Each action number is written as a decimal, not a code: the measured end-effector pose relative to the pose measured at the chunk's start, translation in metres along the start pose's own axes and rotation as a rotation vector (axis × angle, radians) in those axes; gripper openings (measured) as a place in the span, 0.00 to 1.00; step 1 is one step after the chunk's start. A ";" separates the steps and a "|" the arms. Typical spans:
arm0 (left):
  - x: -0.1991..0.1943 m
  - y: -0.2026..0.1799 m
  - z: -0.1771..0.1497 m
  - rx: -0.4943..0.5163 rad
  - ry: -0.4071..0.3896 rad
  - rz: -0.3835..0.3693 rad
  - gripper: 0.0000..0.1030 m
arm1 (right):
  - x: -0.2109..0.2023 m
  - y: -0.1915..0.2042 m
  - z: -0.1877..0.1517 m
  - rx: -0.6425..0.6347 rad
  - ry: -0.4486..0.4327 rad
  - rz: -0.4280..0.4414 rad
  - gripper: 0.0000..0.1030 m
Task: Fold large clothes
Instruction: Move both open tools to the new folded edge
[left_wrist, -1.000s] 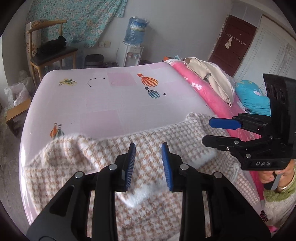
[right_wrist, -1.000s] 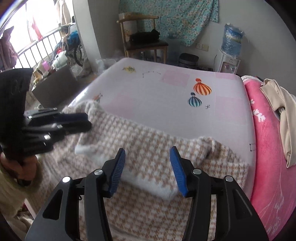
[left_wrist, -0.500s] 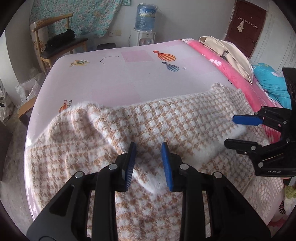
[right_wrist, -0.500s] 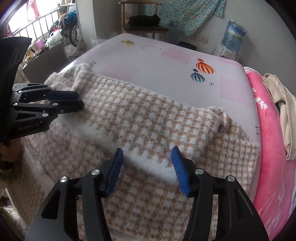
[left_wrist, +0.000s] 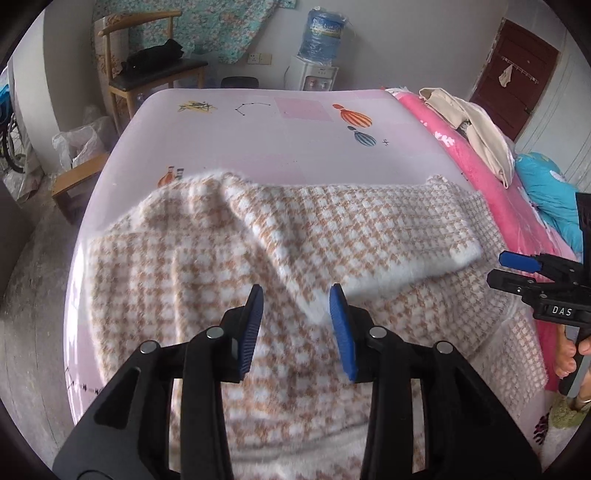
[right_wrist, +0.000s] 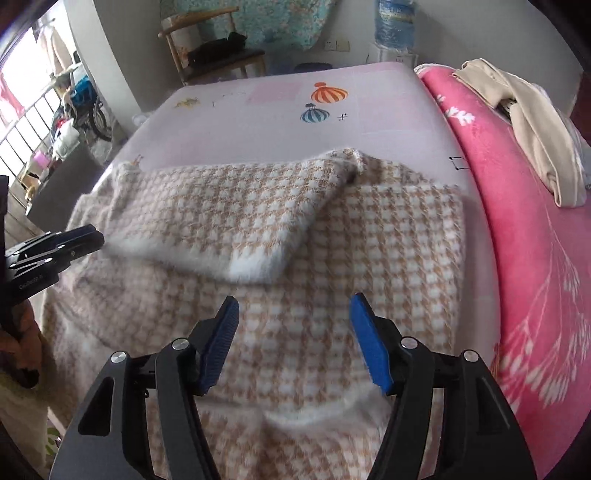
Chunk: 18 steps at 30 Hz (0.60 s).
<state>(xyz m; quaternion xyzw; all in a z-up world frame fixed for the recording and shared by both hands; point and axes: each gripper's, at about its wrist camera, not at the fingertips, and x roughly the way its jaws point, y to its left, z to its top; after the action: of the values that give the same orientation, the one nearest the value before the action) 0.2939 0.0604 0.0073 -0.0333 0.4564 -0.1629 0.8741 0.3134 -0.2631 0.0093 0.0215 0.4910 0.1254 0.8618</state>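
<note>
On the floor off the bed's far left corner, a wooden chair (left_wrist: 147, 70) with dark cloth on its seat. Against the far wall, a water dispenser (left_wrist: 314, 75) with a blue bottle on top.

Across the near half of the bed (left_wrist: 258, 147), reaching from its left edge to its right edge, a tan-and-white houndstooth sweater (left_wrist: 207, 258), spread mostly flat. Folded inward over its body, a sleeve (left_wrist: 369, 236) running from the left shoulder toward the right, white cuff lying near the bed's right edge.

Above the near middle of the sweater, the left gripper (left_wrist: 297, 306), tilted downward, jaws parted and just opened further, nothing clamped between the blue pads, only fabric below them. In the right wrist view, seen at the bed's left edge (right_wrist: 79, 238), just beside the folded sleeve.

Further right, the right gripper (right_wrist: 295, 314), jaws released wide and likewise just widened, empty, hanging over the sweater's lower body close to the near edge. In the left wrist view, seen at the right edge (left_wrist: 517, 267), fingers of a hand (left_wrist: 569, 354) wrapped round its grip.

Along the bed's right edge, a pink blanket (right_wrist: 535, 240) with a beige garment (right_wrist: 532, 122) heaped on it toward the far end.
</note>
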 end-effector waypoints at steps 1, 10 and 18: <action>-0.012 0.003 -0.005 -0.012 -0.010 -0.011 0.36 | -0.012 0.001 -0.006 0.004 -0.020 0.016 0.60; -0.099 0.017 -0.080 -0.102 -0.091 0.009 0.55 | -0.053 0.042 -0.066 -0.076 -0.066 0.133 0.76; -0.108 0.029 -0.159 -0.156 -0.043 0.064 0.53 | -0.023 0.055 -0.120 -0.059 0.054 0.158 0.76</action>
<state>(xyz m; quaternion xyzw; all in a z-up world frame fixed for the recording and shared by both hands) 0.1150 0.1360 -0.0060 -0.0901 0.4498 -0.0979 0.8832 0.1891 -0.2252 -0.0247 0.0312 0.5068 0.2078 0.8360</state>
